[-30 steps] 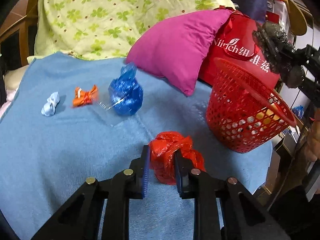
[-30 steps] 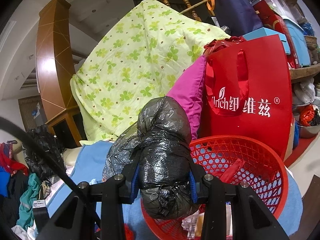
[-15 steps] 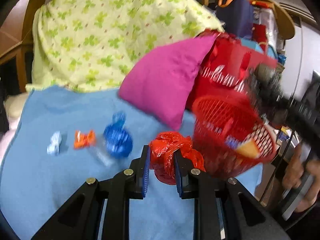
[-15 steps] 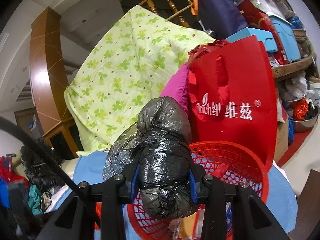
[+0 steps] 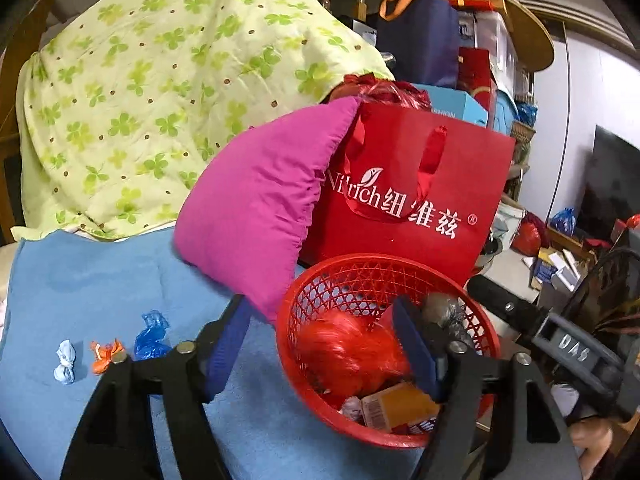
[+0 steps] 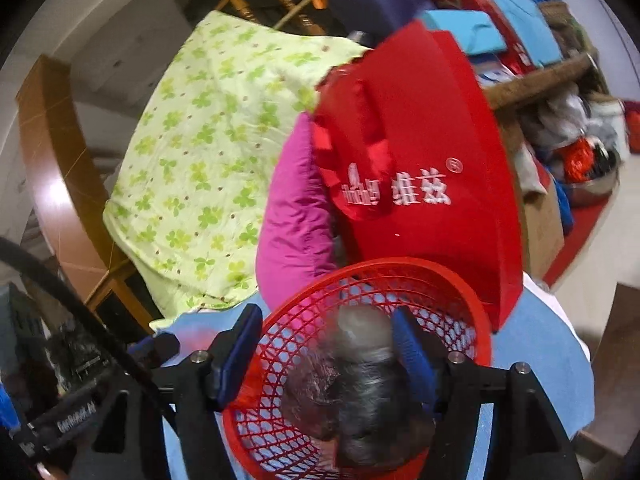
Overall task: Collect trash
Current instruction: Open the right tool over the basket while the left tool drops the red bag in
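Observation:
A red mesh basket [image 5: 304, 296] stands on the blue blanket; it also shows in the right wrist view [image 6: 400, 268]. My left gripper [image 5: 320, 344] is open over the basket's near rim. A blurred red plastic bundle [image 5: 352, 354] is falling free between its fingers into the basket. My right gripper [image 6: 324, 356] is open above the basket. A blurred black plastic bundle [image 6: 360, 392] drops between its fingers; it also shows in the left wrist view [image 5: 444, 312]. A blue bundle [image 5: 150, 334], an orange one [image 5: 105, 356] and a pale blue one [image 5: 66, 362] lie on the blanket at left.
A magenta pillow [image 5: 260, 208] and a red paper bag [image 5: 416, 200] lean right behind the basket. A green clover quilt [image 5: 160, 92] covers the back. The blue blanket [image 5: 80, 280] stretches left. A box and wrappers [image 5: 400, 406] lie in the basket. Clutter fills the right side.
Both grippers moved over the basket and opened. The red bundle left my left gripper and the black bundle left my right gripper; both are dropping into the basket.

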Motion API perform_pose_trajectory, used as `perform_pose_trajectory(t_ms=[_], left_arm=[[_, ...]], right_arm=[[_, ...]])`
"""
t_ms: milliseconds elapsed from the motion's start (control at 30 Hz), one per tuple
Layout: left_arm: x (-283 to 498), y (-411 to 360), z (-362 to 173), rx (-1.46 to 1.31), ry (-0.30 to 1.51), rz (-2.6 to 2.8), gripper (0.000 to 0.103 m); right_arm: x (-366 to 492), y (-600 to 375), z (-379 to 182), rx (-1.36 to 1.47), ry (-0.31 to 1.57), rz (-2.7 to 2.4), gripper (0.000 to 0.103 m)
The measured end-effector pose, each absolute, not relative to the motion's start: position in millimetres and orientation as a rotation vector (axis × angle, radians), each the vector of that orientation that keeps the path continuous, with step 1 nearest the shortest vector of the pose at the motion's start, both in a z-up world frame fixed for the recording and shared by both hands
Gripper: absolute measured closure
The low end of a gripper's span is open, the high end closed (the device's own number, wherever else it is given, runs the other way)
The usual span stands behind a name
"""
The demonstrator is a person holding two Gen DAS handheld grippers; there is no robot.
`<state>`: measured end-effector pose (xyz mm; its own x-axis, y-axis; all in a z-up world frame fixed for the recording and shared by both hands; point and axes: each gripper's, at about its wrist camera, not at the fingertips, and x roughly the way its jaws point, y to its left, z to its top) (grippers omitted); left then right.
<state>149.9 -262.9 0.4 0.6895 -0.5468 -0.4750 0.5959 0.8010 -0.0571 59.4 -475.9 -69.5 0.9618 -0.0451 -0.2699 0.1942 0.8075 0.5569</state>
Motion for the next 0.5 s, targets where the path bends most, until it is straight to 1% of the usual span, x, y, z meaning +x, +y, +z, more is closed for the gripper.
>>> perform_pose_trajectory(t_ms=[100,233,500], left_arm=[[153.3,-264.8,-6.8,0.114,0.528,-0.646,0.028],[155.2,-245.3,-20.5,0.086,0.566,-0.633,0.027],[152.9,-157.7,-63.6,0.022,0.636,-0.494,0.025]], right_arm=[[56.2,-482.4,-72.8,0.647,0.244,-0.145,0.031],[50.6,-476.5,-65.7,0.612,0.197,-0.179,0.031],[40.0,-419.1,-39.9,0.395,0.037,-0.113,0.031]])
